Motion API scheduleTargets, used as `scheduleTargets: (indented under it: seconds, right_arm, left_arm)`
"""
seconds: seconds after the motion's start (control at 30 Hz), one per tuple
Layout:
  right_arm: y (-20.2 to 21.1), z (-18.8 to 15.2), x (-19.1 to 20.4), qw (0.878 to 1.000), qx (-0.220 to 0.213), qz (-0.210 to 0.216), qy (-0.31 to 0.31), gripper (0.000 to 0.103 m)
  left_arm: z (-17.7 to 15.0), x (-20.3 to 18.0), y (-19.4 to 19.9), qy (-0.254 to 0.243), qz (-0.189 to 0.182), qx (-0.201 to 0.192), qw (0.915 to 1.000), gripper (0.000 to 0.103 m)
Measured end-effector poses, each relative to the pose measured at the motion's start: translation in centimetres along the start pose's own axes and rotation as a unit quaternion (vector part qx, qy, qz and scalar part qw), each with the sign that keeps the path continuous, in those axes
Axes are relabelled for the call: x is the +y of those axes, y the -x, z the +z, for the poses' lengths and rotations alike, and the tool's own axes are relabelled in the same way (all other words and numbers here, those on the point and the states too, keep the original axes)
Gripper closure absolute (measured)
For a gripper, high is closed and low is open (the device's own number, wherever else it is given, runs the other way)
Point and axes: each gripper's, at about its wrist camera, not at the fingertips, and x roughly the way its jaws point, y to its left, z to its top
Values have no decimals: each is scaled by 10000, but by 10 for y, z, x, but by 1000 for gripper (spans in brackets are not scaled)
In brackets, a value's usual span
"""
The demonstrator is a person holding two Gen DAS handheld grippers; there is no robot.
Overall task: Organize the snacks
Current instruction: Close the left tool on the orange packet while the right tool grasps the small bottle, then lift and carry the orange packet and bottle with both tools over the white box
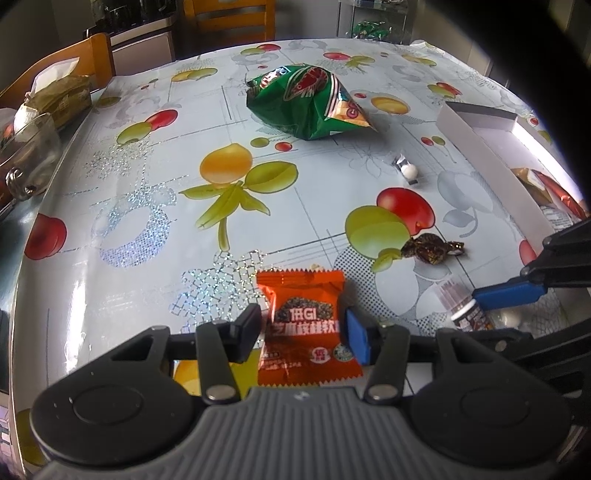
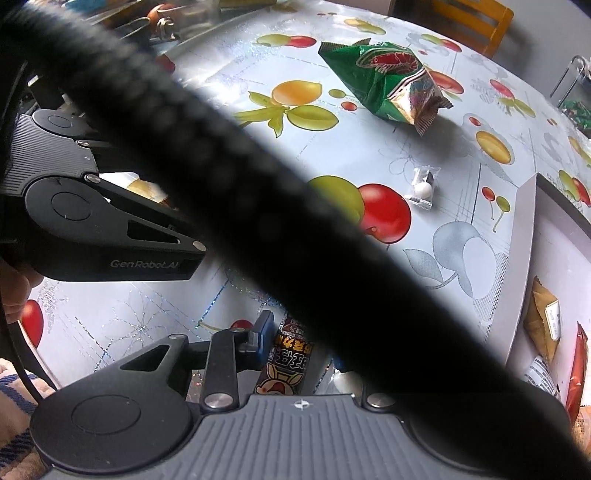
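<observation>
An orange snack packet (image 1: 304, 325) sits between the fingers of my left gripper (image 1: 303, 334), which presses it from both sides, low over the table. My right gripper (image 2: 291, 347) straddles a dark tube-shaped snack stick (image 2: 286, 358); a black cable (image 2: 258, 206) hides its right finger. The same stick shows under the right gripper's blue pad (image 1: 508, 295) in the left wrist view (image 1: 469, 312). A green shrimp-chip bag (image 1: 308, 99) (image 2: 388, 83), a small white-ball candy (image 1: 408, 170) (image 2: 423, 190) and a brown wrapped candy (image 1: 432, 249) lie on the table.
A white box (image 1: 491, 162) (image 2: 524, 258) at the right holds several snack packets (image 2: 546, 321). A glass bowl (image 1: 27, 155) and a tissue pack (image 1: 61, 94) stand at the table's left edge. Wooden chairs (image 1: 229, 18) stand behind the fruit-patterned tablecloth (image 1: 147, 177).
</observation>
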Motion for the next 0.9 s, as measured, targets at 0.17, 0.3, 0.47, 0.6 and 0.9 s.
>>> scheduleTargets:
  seconds: [0.17,0.3,0.47,0.6,0.9]
  right_arm:
    - [0,-1,-1,10000,-39,36,-13,70]
    - [0,0,-2,9999,-83,79,-34,75]
    - [1,4,-7,9995,-103,164,-240,76]
    - [5,8,-12,9987,-166,240,-414,77]
    - [17,13,-17,9973,-382,294,-551,79]
  left_arm:
    - [0,-2,1,0,14,10,10000,64]
    - [1,-2,1,20,24,39,10000,66]
    - [1,-1,2,92,-9,65,9999,67]
    - [2,1,3,133,-18,62,9999,67]
    - [12,3,10,199,17,-108,9997,67]
